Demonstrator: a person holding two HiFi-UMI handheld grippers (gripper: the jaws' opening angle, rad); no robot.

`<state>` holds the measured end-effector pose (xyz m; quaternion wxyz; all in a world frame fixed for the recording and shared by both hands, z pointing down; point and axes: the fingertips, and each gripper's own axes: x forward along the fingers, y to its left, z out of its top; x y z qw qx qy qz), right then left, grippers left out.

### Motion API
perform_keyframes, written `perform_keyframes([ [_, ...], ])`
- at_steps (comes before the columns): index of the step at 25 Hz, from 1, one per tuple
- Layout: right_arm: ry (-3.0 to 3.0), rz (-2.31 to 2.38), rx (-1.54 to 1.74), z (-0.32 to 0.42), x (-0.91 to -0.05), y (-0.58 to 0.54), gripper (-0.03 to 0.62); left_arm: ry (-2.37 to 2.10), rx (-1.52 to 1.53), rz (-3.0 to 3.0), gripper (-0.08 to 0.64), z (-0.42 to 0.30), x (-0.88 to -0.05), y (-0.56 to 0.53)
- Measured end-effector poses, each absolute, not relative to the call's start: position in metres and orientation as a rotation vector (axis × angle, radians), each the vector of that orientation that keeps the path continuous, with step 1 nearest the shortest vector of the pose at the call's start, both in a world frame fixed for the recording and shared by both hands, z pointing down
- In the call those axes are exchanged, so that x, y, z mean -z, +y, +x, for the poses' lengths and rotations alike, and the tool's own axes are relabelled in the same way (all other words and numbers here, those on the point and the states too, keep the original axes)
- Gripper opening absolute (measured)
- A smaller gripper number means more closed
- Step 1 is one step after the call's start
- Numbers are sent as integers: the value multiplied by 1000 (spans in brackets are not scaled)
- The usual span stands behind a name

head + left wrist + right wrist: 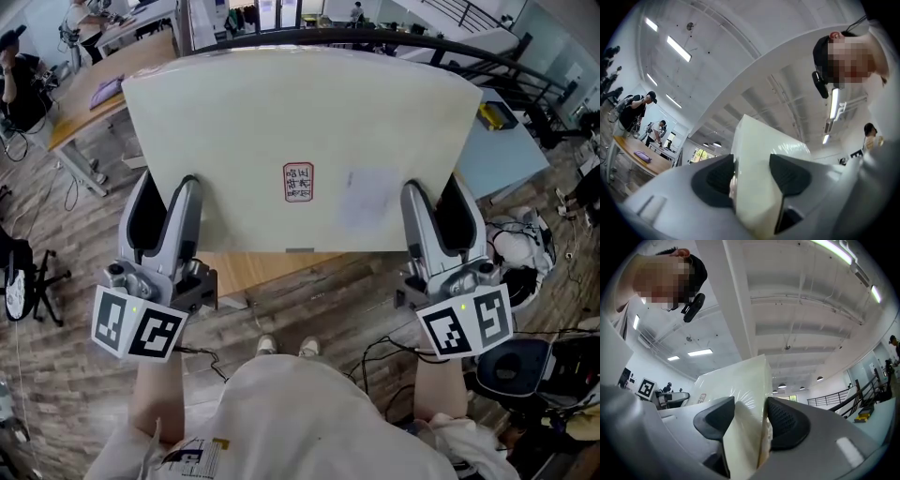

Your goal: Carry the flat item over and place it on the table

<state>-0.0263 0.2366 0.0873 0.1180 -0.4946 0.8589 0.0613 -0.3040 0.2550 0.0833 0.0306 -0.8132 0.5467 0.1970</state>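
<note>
L tool (169, 192) + R tool (436, 192): each clamped wide on flat panel (300, 122), near edge, 8 & 4 o'clock. Panel spans 12, over my wooden bench (246, 270); contact w/ it unclear.

Long light-wood table (141, 56) carries a flat purple item (106, 90); wood-plank floor (75, 394) has loose black cables (380, 342) on it.

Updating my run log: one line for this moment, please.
phase: carry | left gripper: shut on flat panel | right gripper: shut on flat panel | hold: near edge
</note>
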Motion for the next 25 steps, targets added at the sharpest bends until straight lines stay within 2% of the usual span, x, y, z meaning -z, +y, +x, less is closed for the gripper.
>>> perform_keyframes([
  [25, 2477, -1514, -93, 48, -122, 224, 210, 1696, -538, -2525, 227, -230, -109, 241],
])
